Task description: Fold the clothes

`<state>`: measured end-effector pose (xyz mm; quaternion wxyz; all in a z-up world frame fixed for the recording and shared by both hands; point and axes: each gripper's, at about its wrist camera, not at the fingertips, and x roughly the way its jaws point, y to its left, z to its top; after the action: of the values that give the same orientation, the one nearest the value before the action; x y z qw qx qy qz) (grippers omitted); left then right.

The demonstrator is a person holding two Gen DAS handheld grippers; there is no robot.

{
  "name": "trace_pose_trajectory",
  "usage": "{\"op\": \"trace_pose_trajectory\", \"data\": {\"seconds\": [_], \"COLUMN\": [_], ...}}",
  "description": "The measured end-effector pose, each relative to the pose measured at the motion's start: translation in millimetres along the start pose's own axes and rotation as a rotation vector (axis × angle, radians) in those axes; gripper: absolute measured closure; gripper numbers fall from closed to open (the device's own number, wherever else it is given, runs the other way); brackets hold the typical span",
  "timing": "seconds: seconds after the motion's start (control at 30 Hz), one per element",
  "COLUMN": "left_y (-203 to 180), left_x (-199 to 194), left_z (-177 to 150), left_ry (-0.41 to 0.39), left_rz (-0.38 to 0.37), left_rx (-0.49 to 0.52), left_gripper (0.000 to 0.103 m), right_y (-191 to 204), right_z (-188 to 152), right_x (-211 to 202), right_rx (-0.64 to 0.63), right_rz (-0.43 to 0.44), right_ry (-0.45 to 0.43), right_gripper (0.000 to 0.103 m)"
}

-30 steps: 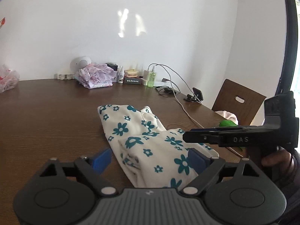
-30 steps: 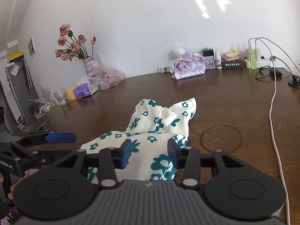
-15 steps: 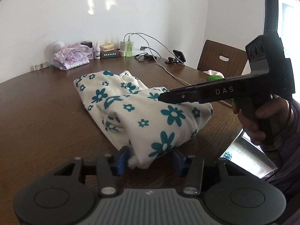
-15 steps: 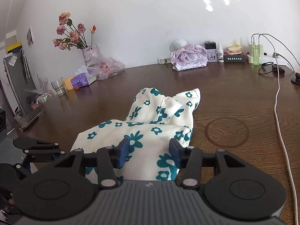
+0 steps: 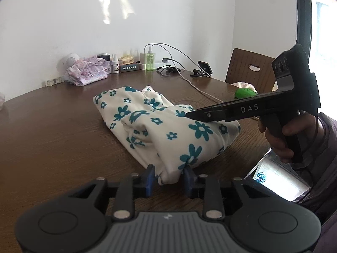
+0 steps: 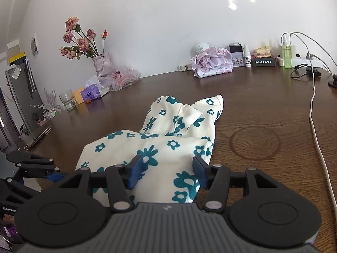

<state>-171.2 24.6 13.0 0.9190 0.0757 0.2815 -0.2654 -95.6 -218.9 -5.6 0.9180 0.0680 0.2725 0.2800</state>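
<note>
A white garment with teal flowers lies partly folded on the brown wooden table; it also shows in the right wrist view. My left gripper is shut on the garment's near folded edge at the table's front. My right gripper is open, its blue pads on either side of the garment's near end, cloth bunched between them. In the left wrist view the right gripper reaches in from the right over the garment.
A pink patterned cloth, small bottles and a power strip stand along the far wall. A white cable runs down the table's right side. A flower vase, tissue pack and glass sit at left. A wooden chair stands at the right.
My left gripper closed from wide open onto the garment's near edge. My right gripper's jaws opened wider over the cloth. The garment's near end is drawn toward the table's front.
</note>
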Motion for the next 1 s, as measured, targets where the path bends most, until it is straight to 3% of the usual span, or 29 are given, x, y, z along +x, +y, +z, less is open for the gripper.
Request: {"op": "trace_pose_trajectory", "data": {"seconds": [0.17,0.23,0.33,0.5,0.57,0.6,0.73,0.87,0.9,1.0], "left_y": [-6.3,-18.0,-29.5,-21.3,-17.6,-15.9,-12.4,-8.4,-6.0,5.2], "left_x": [-7.8,-12.7,-10.4,-0.2,2.6,4.0,4.7,-2.9,-2.4,-8.7], "left_z": [-0.5,0.2,-2.4,-8.2,-7.8,-7.5,-0.9,0.6,0.6,4.3], "left_ry": [0.017,-0.011,-0.013,0.016,0.006,-0.001,-0.009,0.008,0.027,0.053], "left_rz": [0.051,0.066,0.066,0.091,0.081,0.076,0.041,-0.068,-0.078,-0.105], "left_rx": [-0.013,0.001,0.026,-0.004,-0.016,-0.021,0.010,0.096,0.116,0.107], "left_gripper": [0.076,0.077,0.073,0.073,0.075,0.086,0.096,0.097,0.097,0.096], "right_y": [0.1,-0.4,-0.4,0.8,1.4,1.7,1.4,-3.0,-5.2,-8.3], "right_z": [-1.4,-1.9,-1.6,-1.1,-1.0,-1.0,-0.2,0.3,-0.2,-1.1], "right_x": [0.6,1.0,1.6,1.8,2.2,2.4,2.5,2.1,2.4,3.7], "right_rx": [0.003,0.006,0.007,0.002,0.002,0.002,-0.006,-0.006,0.001,0.021], "right_rz": [-0.001,0.000,-0.002,-0.013,-0.015,-0.017,-0.021,-0.026,-0.021,-0.001], "right_ry": [-0.005,-0.006,-0.004,-0.002,-0.001,0.000,0.007,0.019,0.025,0.032], "right_gripper": [0.050,0.050,0.049,0.048,0.048,0.048,0.048,0.042,0.037,0.036]}}
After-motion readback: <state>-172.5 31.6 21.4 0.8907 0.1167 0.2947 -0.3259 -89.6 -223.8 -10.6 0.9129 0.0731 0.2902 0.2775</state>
